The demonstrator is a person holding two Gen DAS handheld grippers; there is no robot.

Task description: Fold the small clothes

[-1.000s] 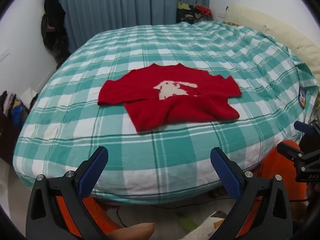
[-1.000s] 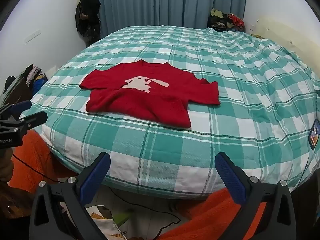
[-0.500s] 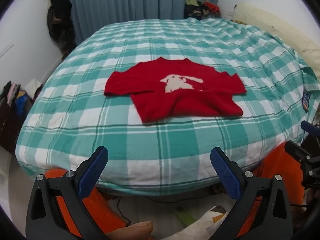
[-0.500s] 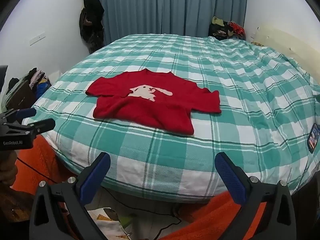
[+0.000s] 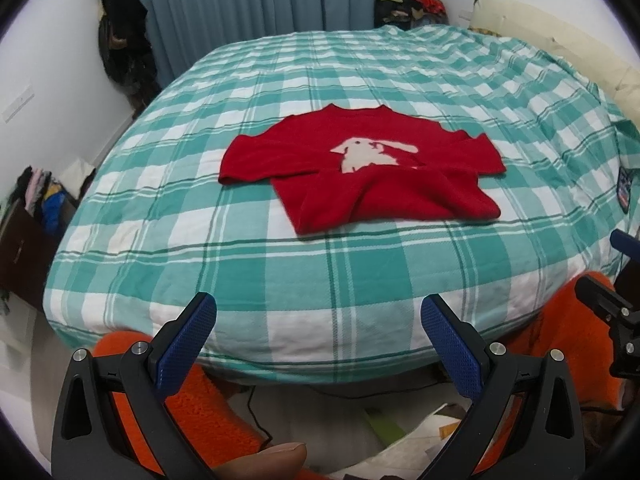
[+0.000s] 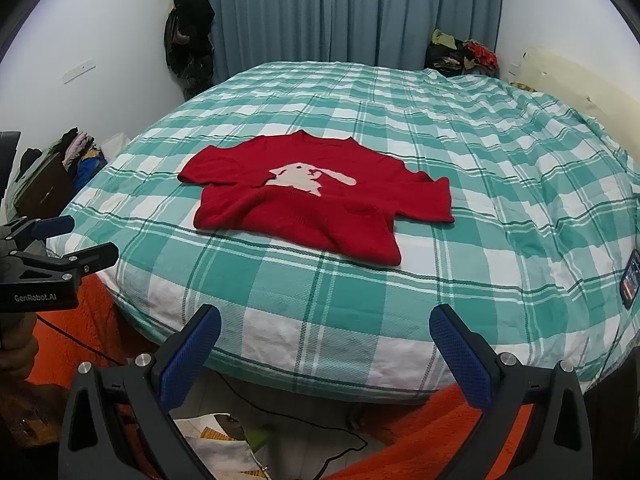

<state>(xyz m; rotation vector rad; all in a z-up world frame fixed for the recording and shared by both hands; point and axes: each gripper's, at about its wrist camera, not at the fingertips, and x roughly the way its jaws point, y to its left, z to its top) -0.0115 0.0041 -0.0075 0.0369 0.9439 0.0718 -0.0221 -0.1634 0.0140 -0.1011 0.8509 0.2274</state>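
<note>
Left gripper [image 5: 318, 314]: jaws spread wide, empty, blue pads [image 5: 186, 344] facing each other, held off the near edge of the bed [image 5: 280, 280]; also seen from the right wrist view at 9 o'clock, side-on.
Right gripper [image 6: 324, 326]: jaws likewise spread wide, nothing between them, short of the bed edge; partly seen at 3 o'clock in the left wrist view.

Sweater [image 5: 360, 168]: small, red knit, short sleeves, round neck at 12 o'clock, hem toward 6 o'clock. Lay on the bed, roughly mid-cover, well apart from both grippers. Pale rabbit motif [image 5: 370, 152] on the chest, long ear trailing toward 3 o'clock. Both sleeves spread outward. Lower body rumpled, with a crease running across below the motif; hem uneven, lying skewed to the plaid lines. Not yet folded.

Bed: green-and-white plaid cover, lightly wrinkled toward 1 o'clock.

Surroundings: blue-grey curtain [image 6: 352, 12] at 12 o'clock; dark garments [image 6: 188, 36] hung at 11 o'clock; clothes pile [image 6: 464, 52] in the far corner at 1 o'clock; orange fleece [image 5: 560, 344] below the bed edge; fingertip [image 5: 276, 460] at 6 o'clock in the left wrist view.
</note>
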